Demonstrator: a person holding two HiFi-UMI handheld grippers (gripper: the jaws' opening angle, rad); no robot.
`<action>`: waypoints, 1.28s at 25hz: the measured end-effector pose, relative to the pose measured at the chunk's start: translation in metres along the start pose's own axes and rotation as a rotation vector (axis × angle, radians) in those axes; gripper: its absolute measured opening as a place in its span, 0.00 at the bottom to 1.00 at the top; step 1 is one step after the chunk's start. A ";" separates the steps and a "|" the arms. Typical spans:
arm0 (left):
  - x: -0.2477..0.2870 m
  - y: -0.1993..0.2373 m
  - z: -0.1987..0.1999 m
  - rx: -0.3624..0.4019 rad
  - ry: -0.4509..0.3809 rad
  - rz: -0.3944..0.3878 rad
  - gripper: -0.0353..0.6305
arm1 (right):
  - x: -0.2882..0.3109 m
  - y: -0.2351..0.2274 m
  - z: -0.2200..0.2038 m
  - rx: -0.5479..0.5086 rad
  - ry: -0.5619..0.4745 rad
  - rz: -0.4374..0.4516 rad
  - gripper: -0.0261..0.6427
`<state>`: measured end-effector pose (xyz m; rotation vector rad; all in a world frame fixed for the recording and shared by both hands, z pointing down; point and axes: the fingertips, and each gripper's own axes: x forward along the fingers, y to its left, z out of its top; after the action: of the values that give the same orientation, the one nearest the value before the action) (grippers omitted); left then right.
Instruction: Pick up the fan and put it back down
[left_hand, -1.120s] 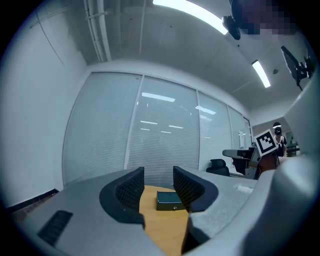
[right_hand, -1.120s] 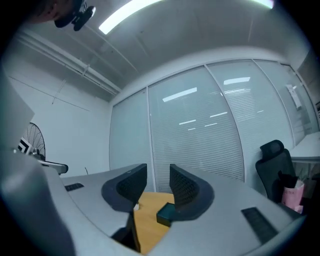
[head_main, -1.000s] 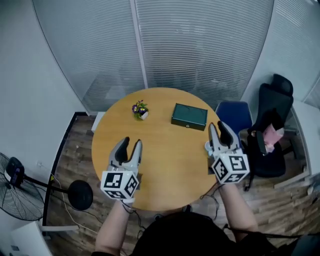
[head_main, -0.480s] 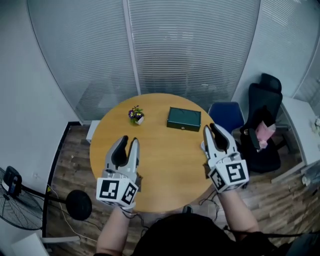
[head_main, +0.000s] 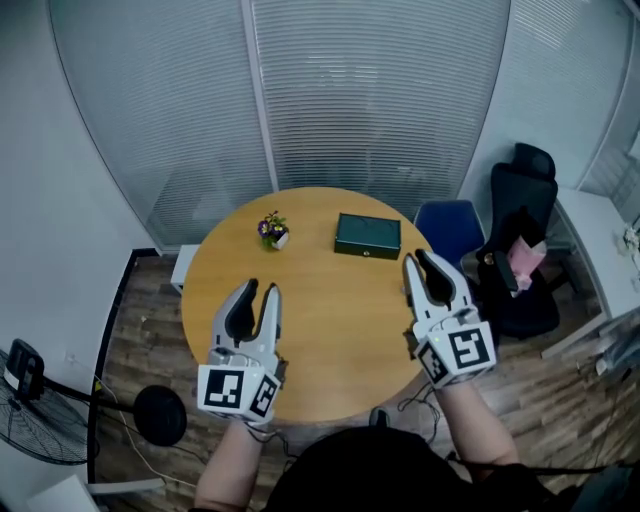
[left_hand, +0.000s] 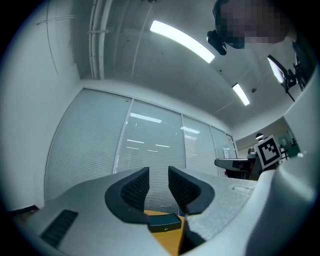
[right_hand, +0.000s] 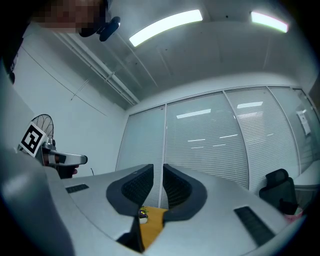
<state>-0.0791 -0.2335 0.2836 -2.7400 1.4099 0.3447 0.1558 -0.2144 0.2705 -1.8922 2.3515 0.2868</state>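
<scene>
Two grippers are up over the round wooden bench (head_main: 335, 330), and neither one has anything in it. The left gripper (head_main: 260, 290) hovers above the bench's 7 o'clock edge with its marker cube towards the person. Its jaws are drawn together, only a thin strip of gap between the ribbed black pads, and they are empty. Over at 4 o'clock, the right gripper (head_main: 421, 262) points the same way, up the bench towards the slatted white blinds (head_main: 380, 100). Its jaws have just been closing and now stand narrow, a bare slit between the pads with nothing in it.

And the fan? The black pedestal floor fan (head_main: 38, 420) is down on the brown plank floor (head_main: 150, 330), out at 8 o'clock from the bench and well apart from both grippers. Its wire cage is cut off by the picture's left edge. Its round black base (head_main: 160, 415) sits on the side nearer the bench.

On the bench top, a dark green rectangular box (head_main: 368, 236) lies at 1 o'clock, and a small potted plant with purple flowers (head_main: 272, 229) stands at 11 o'clock; the two are apart. The left gripper view catches that box just below its jaws, and the right gripper view catches the plant.

Past the bench, a blue chair (head_main: 450, 222) is tucked in at 2 o'clock, with a black office chair (head_main: 525, 200) just beyond it.
</scene>
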 end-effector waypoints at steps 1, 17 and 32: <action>-0.002 0.002 -0.001 -0.001 0.003 -0.001 0.23 | 0.000 0.002 0.000 0.004 -0.002 -0.001 0.14; -0.018 0.017 -0.004 -0.011 0.008 -0.019 0.23 | -0.004 0.021 -0.003 0.025 -0.029 -0.016 0.13; -0.017 0.008 -0.004 0.002 0.011 -0.022 0.22 | -0.013 0.012 0.002 0.029 -0.049 -0.024 0.10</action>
<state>-0.0947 -0.2254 0.2914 -2.7575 1.3813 0.3284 0.1464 -0.1988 0.2720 -1.8770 2.2879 0.2923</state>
